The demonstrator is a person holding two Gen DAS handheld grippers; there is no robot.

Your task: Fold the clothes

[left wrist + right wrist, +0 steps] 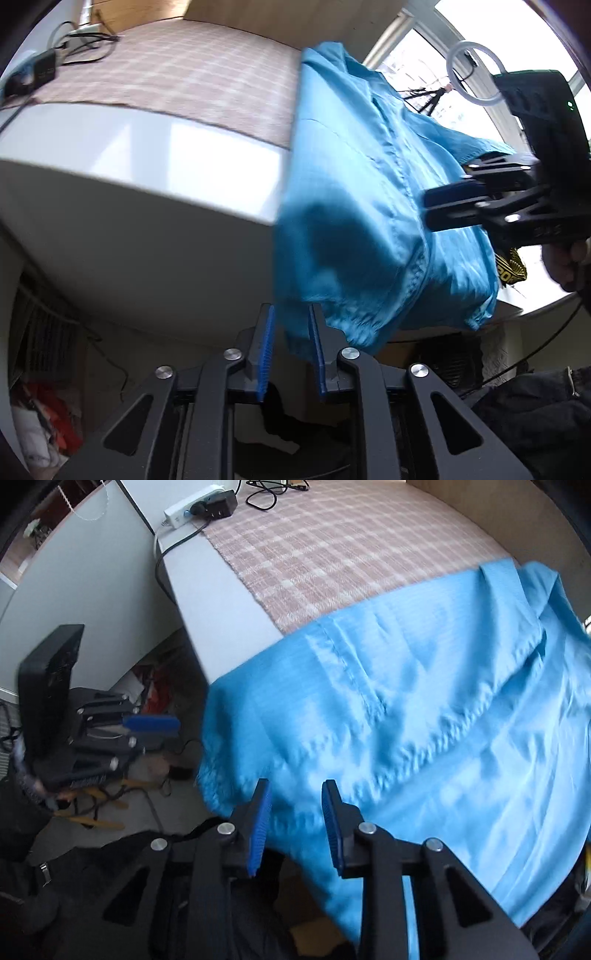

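The blue shirt (424, 709) drapes over the surface's (207, 590) front edge, partly on the checked cloth (332, 542). Both the left hand-held gripper (291, 354) and the right hand-held gripper (295, 827) are open, jaws apart around the shirt's hanging edge.

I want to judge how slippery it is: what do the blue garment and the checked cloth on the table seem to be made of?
Blue garment: thin, smooth woven fabric, perhaps satin or a synthetic; it shows a soft sheen and fine puckered seams. Checked cloth: coarser matte weave, maybe cotton; its threads show.
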